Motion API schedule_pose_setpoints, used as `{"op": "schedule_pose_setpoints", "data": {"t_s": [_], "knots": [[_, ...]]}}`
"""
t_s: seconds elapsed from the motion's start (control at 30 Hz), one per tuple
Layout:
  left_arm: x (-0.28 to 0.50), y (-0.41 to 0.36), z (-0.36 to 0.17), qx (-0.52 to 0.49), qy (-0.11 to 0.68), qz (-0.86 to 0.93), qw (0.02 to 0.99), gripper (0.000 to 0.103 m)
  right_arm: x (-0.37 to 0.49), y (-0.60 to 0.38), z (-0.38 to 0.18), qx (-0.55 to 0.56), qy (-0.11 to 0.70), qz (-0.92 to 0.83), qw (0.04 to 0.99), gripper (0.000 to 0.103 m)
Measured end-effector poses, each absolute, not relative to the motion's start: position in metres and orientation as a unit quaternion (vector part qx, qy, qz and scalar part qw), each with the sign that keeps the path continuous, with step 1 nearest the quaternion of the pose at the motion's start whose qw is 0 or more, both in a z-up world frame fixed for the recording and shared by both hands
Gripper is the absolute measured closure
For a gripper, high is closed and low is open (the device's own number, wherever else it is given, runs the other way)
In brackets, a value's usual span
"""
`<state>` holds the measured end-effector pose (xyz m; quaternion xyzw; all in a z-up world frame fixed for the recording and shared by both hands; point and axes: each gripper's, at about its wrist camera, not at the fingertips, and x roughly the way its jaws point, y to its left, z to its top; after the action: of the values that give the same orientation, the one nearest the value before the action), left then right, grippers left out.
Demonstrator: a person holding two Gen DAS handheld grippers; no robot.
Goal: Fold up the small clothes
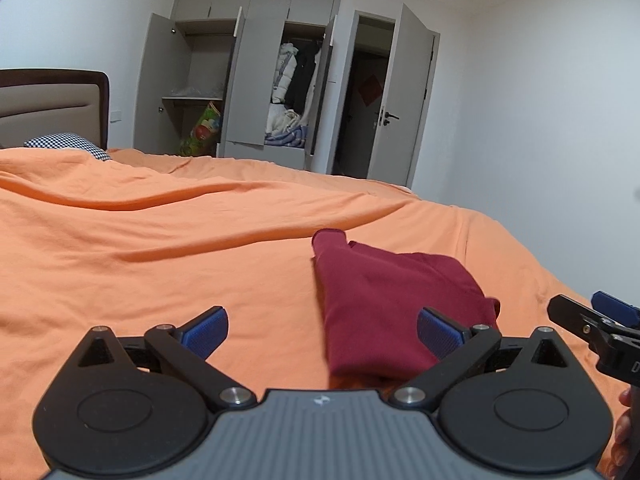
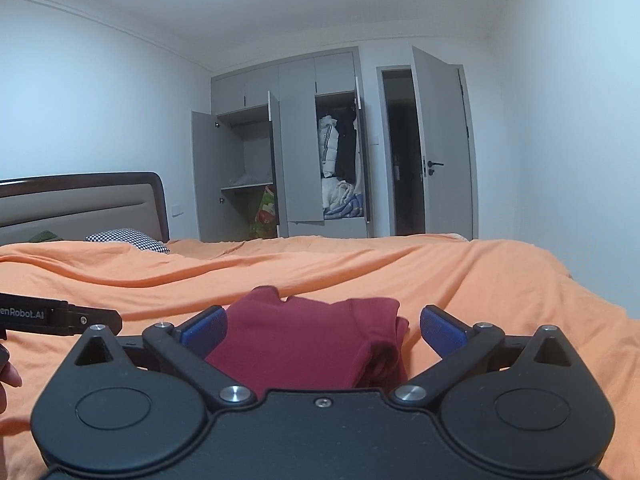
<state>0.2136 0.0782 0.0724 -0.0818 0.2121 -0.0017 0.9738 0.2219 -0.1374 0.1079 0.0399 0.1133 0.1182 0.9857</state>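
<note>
- My left gripper [image 1: 322, 330] hangs just above the bed with its blue-padded jaws spread wide and nothing between them.
- My right gripper [image 2: 322, 330] is likewise wide open and empty, low over the bed.
- The dark red garment [image 2: 308, 344] lies folded into a compact bundle on the orange bedspread [image 1: 160, 248], directly ahead of my right gripper, its pads flanking it without touching.
- From my left wrist the garment sits ahead and to the right, partly behind the right-hand pad [image 1: 438, 336].
- Farther off: a checked pillow [image 2: 128, 239] by the headboard [image 2: 80, 204], a grey wardrobe [image 1: 256, 80] with doors open and clothes hanging, and an open room door [image 2: 440, 140].
</note>
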Motion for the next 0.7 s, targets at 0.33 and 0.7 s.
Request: {"op": "schedule_pose_setpoints", "data": {"t_s": [0.33,0.7], "knots": [[0.168,0.084,0.047,-0.093,0.219,0.0,0.971,0.0,0.175,-0.126,0.092,0.047,0.123,0.104,0.986,0.001],[0.164,0.087,0.027,-0.085,0.239,0.004,0.967,0.0,0.163,-0.124,0.065,0.043,0.169,0.082,0.981,0.001]]}}
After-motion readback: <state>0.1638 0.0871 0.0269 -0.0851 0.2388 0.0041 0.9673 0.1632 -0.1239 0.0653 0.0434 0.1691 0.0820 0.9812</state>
